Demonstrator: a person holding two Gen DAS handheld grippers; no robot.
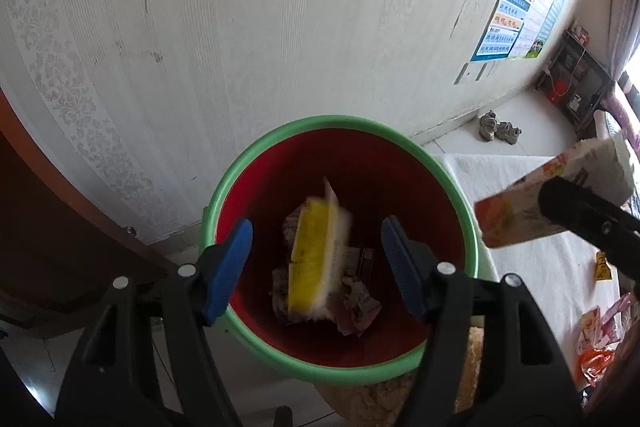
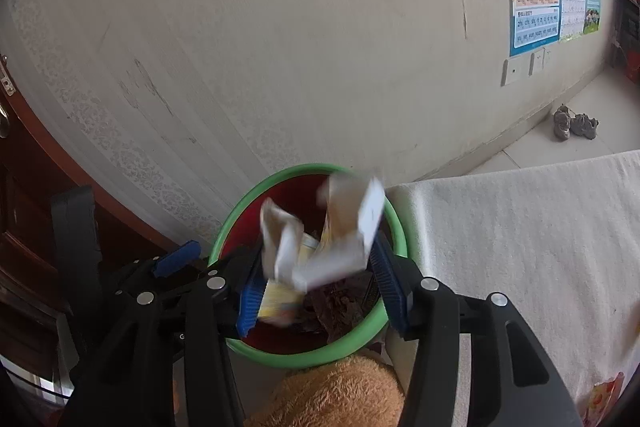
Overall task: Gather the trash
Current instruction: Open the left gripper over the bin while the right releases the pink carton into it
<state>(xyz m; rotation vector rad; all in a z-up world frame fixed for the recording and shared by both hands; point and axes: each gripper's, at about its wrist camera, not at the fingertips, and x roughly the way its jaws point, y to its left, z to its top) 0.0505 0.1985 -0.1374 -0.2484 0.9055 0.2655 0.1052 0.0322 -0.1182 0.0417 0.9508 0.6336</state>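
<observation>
My left gripper (image 1: 316, 263) hangs right over the trash bin (image 1: 256, 155), its blue fingers (image 1: 230, 267) spread wide and gripping nothing; between them a yellow packet (image 1: 314, 259), blurred and tilted, sits in the red mouth of the bin above crumpled paper (image 1: 360, 303), and I judge it is dropping in or has just landed, though the blur will not let me say which; so on that side the step in hand is the drop itself. My right gripper (image 2: 316, 279) hovers over the same bin (image 2: 280, 357) from the side of the white-covered surface (image 2: 520, 227), and it holds a white and orange carton (image 2: 340, 243) that stands up past the fingers; in the left view the carton (image 1: 532, 199) is plainly pinched by the black jaw, so I call that grip clenched, though the carton is smeared in my own right view. The next move, as I judge it, is to bring the carton squarely over the opening rather than the green rim, then let the fingers part; the left must draw aside first, since the two grippers crowd the bin. More wrappers (image 1: 596, 335) lie on the surface near the right edge, so collecting is not done; a plush toy (image 2: 340, 395) sits just beside the bin.
</observation>
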